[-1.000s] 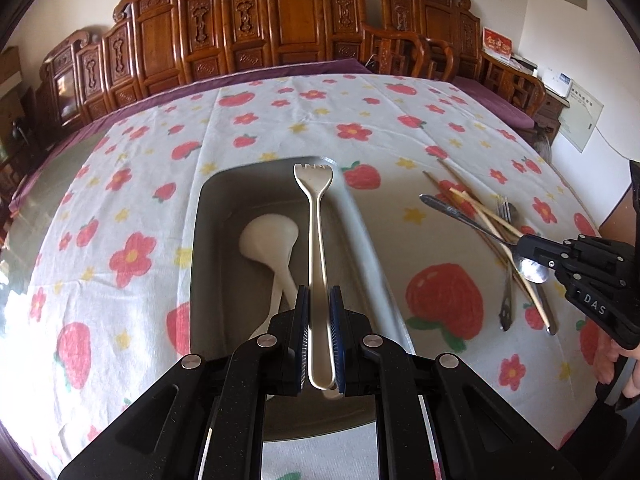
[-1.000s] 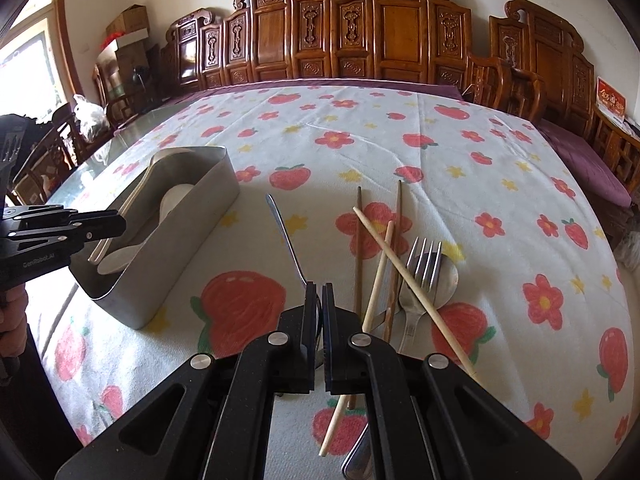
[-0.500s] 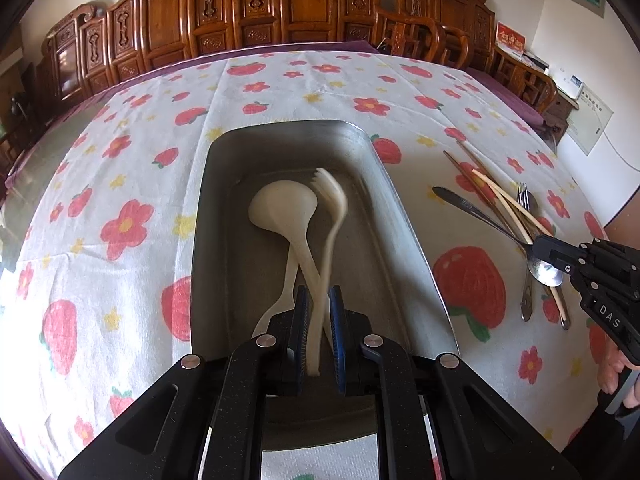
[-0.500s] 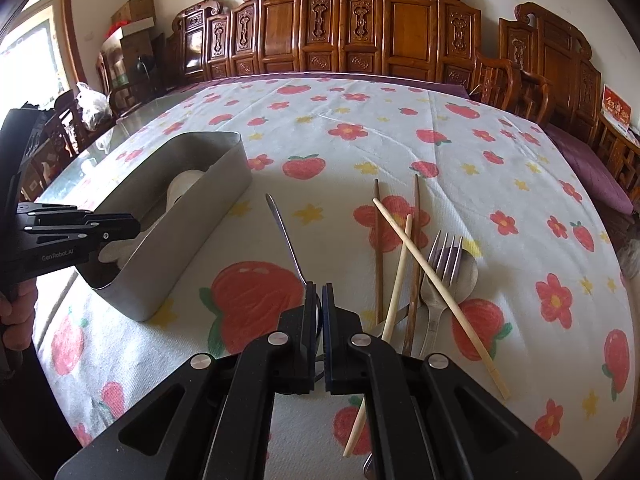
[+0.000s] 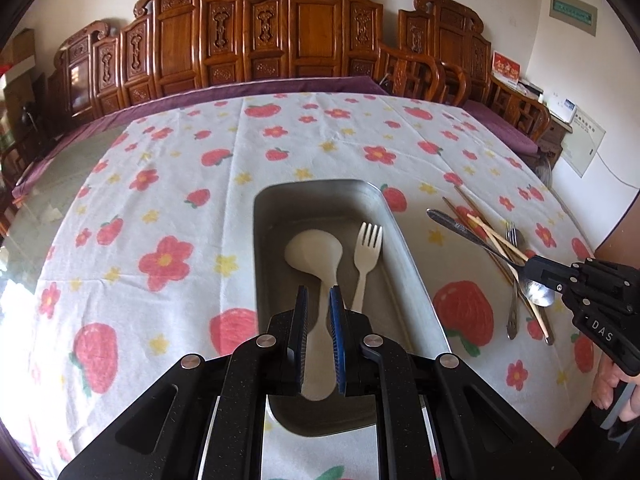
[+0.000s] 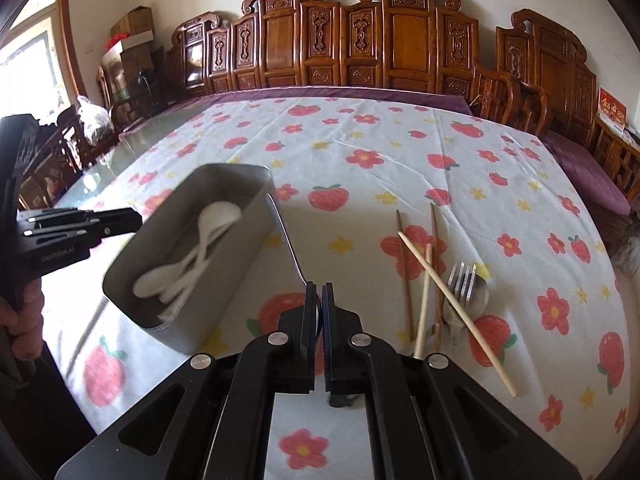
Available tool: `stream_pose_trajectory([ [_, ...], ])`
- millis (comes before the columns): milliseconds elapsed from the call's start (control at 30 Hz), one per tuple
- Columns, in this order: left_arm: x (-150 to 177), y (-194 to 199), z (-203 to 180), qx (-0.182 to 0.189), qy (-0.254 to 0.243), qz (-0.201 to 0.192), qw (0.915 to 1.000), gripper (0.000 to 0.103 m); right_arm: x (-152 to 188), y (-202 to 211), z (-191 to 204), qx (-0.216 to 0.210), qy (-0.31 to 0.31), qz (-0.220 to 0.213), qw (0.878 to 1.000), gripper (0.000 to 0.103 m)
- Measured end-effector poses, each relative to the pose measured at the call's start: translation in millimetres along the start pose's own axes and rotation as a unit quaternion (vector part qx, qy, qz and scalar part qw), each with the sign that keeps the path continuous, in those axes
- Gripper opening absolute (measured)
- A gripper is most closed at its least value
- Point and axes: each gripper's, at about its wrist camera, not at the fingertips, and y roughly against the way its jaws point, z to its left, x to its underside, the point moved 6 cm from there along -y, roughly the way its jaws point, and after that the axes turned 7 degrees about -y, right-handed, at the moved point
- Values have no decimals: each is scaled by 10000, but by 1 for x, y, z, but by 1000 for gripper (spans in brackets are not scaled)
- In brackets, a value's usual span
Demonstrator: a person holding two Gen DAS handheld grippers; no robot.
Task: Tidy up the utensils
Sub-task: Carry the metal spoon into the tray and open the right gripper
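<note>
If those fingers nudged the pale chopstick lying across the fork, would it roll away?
Probably it would pivot or slide rather than roll freely: the pale chopstick rests across the fork and other chopsticks. It looks thin and stiff, likely light. The soft tablecloth would probably slow rolling.

The letters "DAS" [image 5: 601,330] stand in pale print on the black body of the right hand-held gripper [image 5: 530,266], seen at the right edge of the left wrist view; whether more letters come before them cannot be told. In the right wrist view, the black body of the left hand-held gripper [image 6: 136,216] carries a small pale line that looks like "GenRobot.AI" [image 6: 60,257], though the print is tiny and not sure. A red card [image 6: 611,113] with gold characters stands by the wall at the right, and a green plaque [image 5: 573,12] hangs on the wall; the writing on both is too small to read.
</note>
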Motion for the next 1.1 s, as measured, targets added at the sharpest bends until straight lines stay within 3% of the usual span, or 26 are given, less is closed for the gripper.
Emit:
stream_pose_trajectory([
  [300, -7, 21, 26, -102, 101, -252, 9996, 9, -20, -8, 50, -177, 58, 82, 9998, 4],
  [533, -10, 30, 41, -160, 202, -365, 9990, 10, -26, -32, 88, -78, 274, 269, 9992, 4],
  [933, -12, 35, 58, -197, 396, -428, 9981, 10, -21, -77, 114, 253, 392, 663, 9967, 4],
  [1100, -12, 35, 58, -202, 410, -425, 9981, 10, -14, -84, 120, 145, 303, 775, 9964, 4],
])
